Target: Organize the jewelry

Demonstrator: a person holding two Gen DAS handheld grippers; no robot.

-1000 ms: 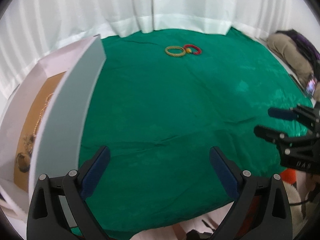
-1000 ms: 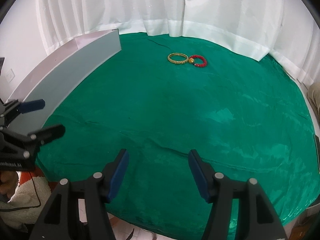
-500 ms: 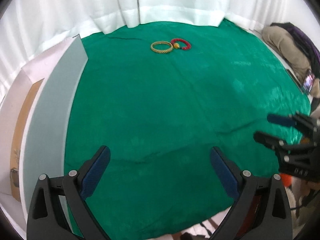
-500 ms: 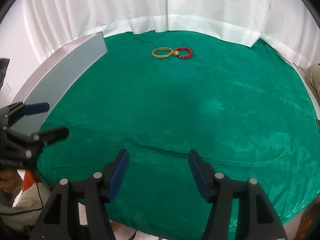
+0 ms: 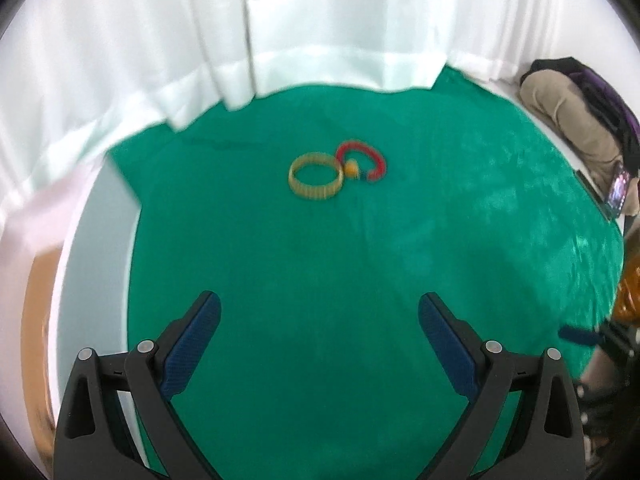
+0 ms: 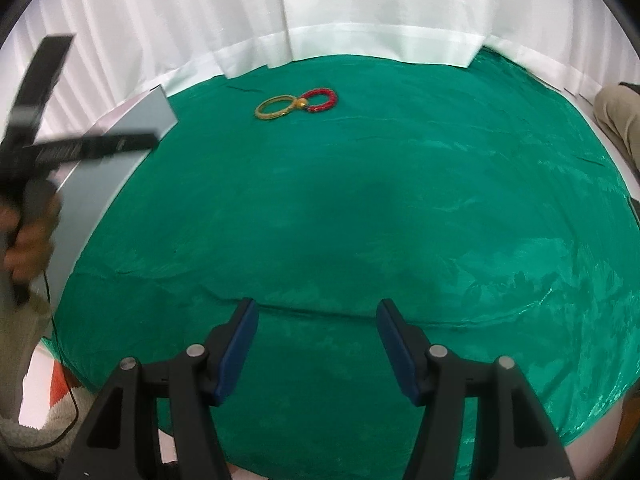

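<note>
- Bangles first: we see a gold bangle [image 5: 316, 176] and a red bracelet [image 5: 362, 162] lying on the far middle of the green cloth [image 5: 360, 280], side by side and touching or nearly so, with a small gold bead [image 5: 351, 168] between them.
- We judge the sorting of these two as not yet begun; neither is gripped, and both lie well apart from either gripper.
- Our left gripper [image 5: 320, 344] has its fingers spread wide with nothing between them, over bare cloth at the near edge.
- Our right gripper [image 6: 316, 344] also has its fingers spread and empty, over a fold in the near cloth.
- A grey box [image 6: 120, 152] stands open at the left edge of the cloth; we take it for the place the pieces should go, though that is our guess.
- Left view only: a tan lining [image 5: 38, 320] inside the box, too blurred for us to tell what lies on it, and a person's trouser leg and a phone at the far right.
- Right view only: the hand [image 6: 28, 240] holding the left gripper, blurred, at the left beside the box, and the bracelet's beads shown more sharply.
- What is left, as we judge: reach the far pair, lift each, and carry it left to the box.
</note>
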